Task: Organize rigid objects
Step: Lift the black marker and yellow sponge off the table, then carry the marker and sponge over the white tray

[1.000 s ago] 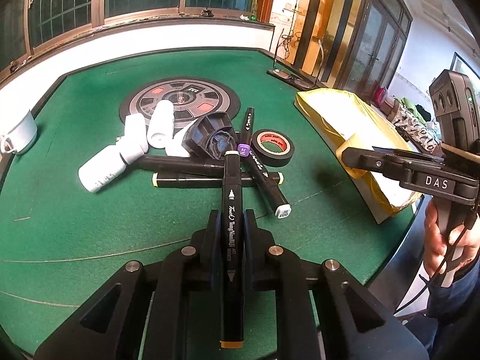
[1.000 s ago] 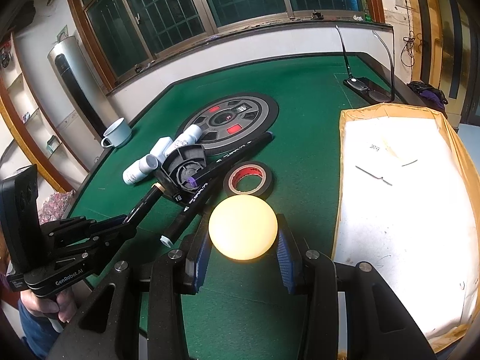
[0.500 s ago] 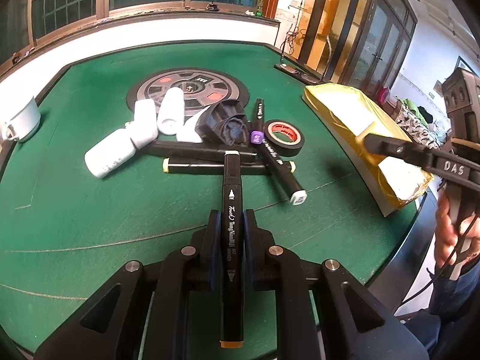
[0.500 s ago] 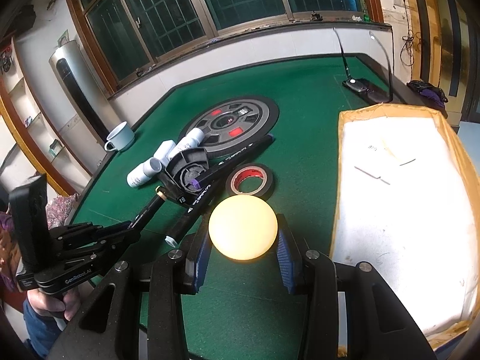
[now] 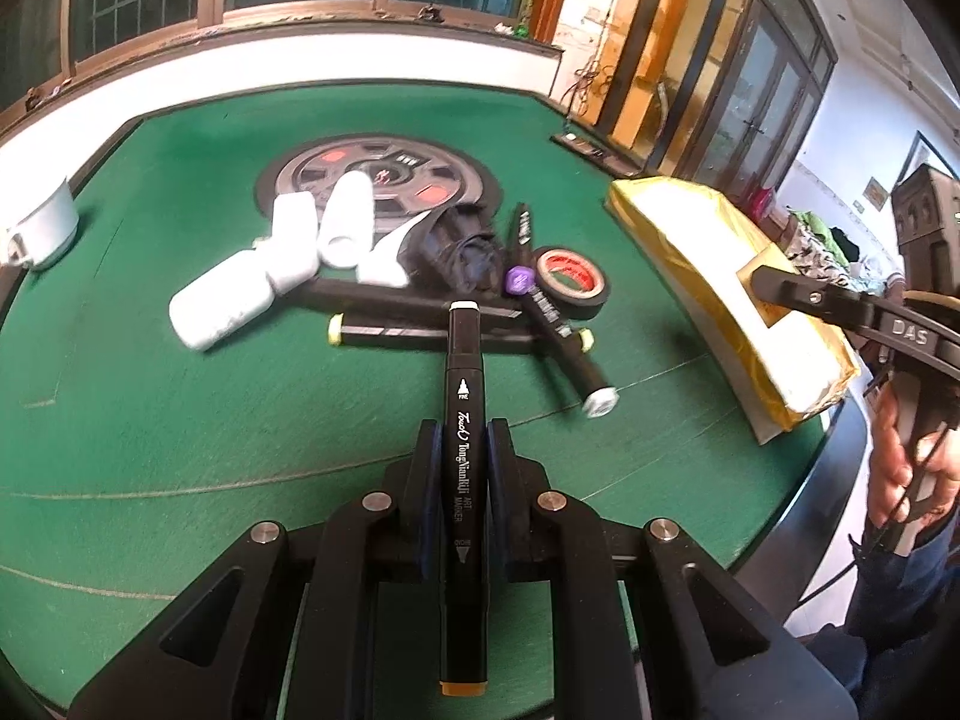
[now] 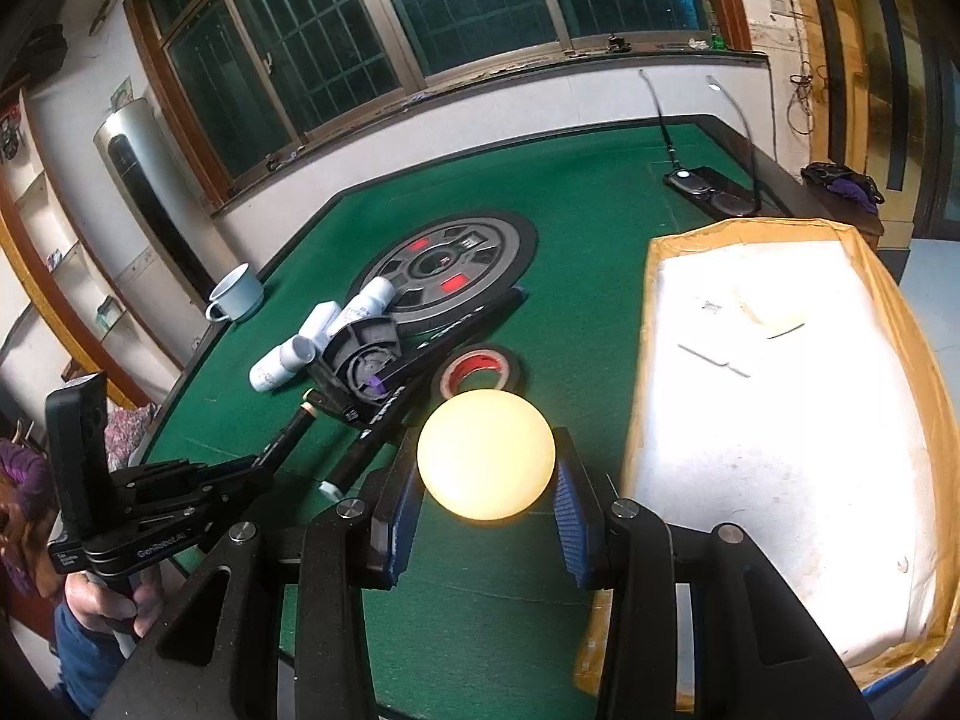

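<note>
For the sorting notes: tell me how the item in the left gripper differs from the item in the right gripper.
The marker in the left gripper is long, thin and black; the ball in the right gripper is round and pale yellow. The marker pokes out past the fingertips, while the ball sits between them. The marker needs nearly closed jaws; the ball holds them wider. Both are clamped clear of the table.

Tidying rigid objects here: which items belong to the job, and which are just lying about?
Job: black marker in left gripper; yellow ball in right gripper; loose markers, white bottles, tape roll.

Bystanders: mug, round panel, green table.
</note>
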`<state>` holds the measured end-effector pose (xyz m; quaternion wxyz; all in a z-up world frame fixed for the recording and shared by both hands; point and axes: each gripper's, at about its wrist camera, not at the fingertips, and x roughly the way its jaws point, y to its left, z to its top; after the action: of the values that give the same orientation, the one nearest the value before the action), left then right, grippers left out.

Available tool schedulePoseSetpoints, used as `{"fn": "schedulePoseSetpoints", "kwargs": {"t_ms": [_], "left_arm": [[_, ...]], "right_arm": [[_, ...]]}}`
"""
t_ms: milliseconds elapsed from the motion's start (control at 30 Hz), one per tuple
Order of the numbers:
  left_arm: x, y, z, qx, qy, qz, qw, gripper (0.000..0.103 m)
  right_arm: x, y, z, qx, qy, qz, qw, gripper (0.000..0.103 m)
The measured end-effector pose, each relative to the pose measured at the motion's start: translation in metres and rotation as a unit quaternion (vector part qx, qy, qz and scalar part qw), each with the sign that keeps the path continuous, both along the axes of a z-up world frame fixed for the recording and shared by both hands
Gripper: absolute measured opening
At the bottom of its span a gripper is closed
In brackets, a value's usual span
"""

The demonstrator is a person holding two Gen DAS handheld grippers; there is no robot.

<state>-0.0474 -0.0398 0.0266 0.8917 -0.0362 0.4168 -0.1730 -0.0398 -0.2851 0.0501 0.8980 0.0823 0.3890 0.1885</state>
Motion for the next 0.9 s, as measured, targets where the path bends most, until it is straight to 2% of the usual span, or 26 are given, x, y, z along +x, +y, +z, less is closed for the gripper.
{"fn": "schedulePoseSetpoints", "kwargs": {"t_ms": [233,467,633,900], "left_arm": [[0.007,-0.037,0.033,-0.018,-0.029,-0.046,0.9984,0.012],[0.026,-0.106,0.057,-0.040,-0.037,-0.110,0.9924,0.012],[0.039,-0.157,0.052,-0.050,-0.021,-0.149,0.9874,0.012],[0.064,-0.204,0.029,-0.089,0.023,-0.142,0.9855,0.012]], "right_arm": [[0.001,-0.042,0.009,0.010,-0.008,-0.046,0.999,0.036],[0.003,-0.087,0.022,0.003,-0.017,-0.090,0.996,0.036],[0.006,-0.112,0.026,-0.003,-0.016,-0.111,0.994,0.036],[0.014,-0.127,0.010,0.002,0.003,-0.128,0.992,0.036]]}}
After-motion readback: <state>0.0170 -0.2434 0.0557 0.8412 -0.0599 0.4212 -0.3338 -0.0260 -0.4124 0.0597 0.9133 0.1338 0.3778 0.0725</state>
